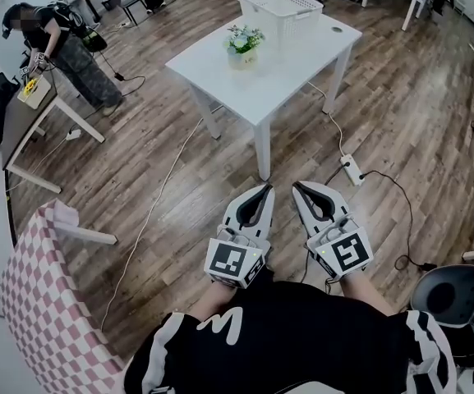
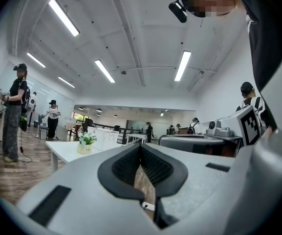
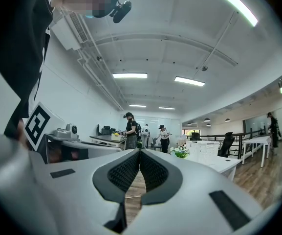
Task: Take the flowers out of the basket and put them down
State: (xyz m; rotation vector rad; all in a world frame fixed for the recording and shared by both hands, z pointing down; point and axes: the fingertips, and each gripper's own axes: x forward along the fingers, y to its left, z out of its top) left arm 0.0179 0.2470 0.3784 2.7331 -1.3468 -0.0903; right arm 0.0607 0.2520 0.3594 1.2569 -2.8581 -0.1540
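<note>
Nearest: the person's black top w/ white trim, and just beyond it both claws side by side, pointing level toward the far table. Left gripper [image 1: 267,189]: jaws pressed together, nothing btwn them. Right gripper [image 1: 297,187]: same, tips meeting, empty.

Flowers [image 1: 244,39] in a small pot stand upright on the white table [image 1: 278,84], just beside the white basket [image 1: 290,25], on its left and a bit nearer, i.e. outside it. Basket sits at the table's far end; can't see anything in it from here. Both claws are well apart from the table.

Judgement: the task looks done, w/ the pot out and set down. If a touch-up is wanted, approach from the near side, mind the power strip [image 1: 352,169] and cable on the floor, open the jaws only once close, and take the pot low on its body, not the stems, so it doesn't tip against the basket.
</note>
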